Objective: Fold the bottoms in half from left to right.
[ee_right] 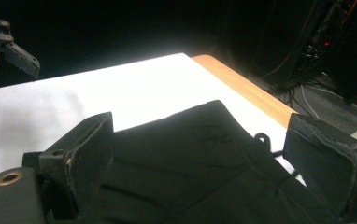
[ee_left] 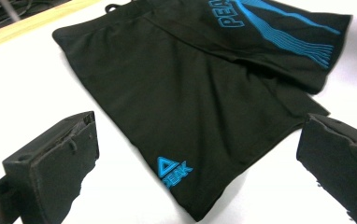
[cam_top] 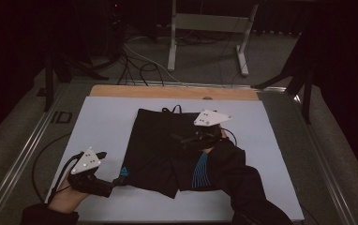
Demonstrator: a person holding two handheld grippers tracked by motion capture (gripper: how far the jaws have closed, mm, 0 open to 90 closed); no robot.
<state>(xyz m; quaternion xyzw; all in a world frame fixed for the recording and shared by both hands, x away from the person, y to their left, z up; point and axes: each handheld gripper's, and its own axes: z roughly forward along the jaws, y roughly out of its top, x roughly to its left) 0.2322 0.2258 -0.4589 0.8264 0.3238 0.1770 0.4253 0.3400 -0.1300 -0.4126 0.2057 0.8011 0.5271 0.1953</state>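
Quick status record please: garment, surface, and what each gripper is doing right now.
garment: black fabric shorts with blue print, lying flat, drawstring loop toward the far edge
surface: white board on a table with a wooden far edge
left gripper: open, jaws wide apart, beside the shorts' near-left hem, holding nothing
right gripper: open, over the shorts' middle, holding nothing
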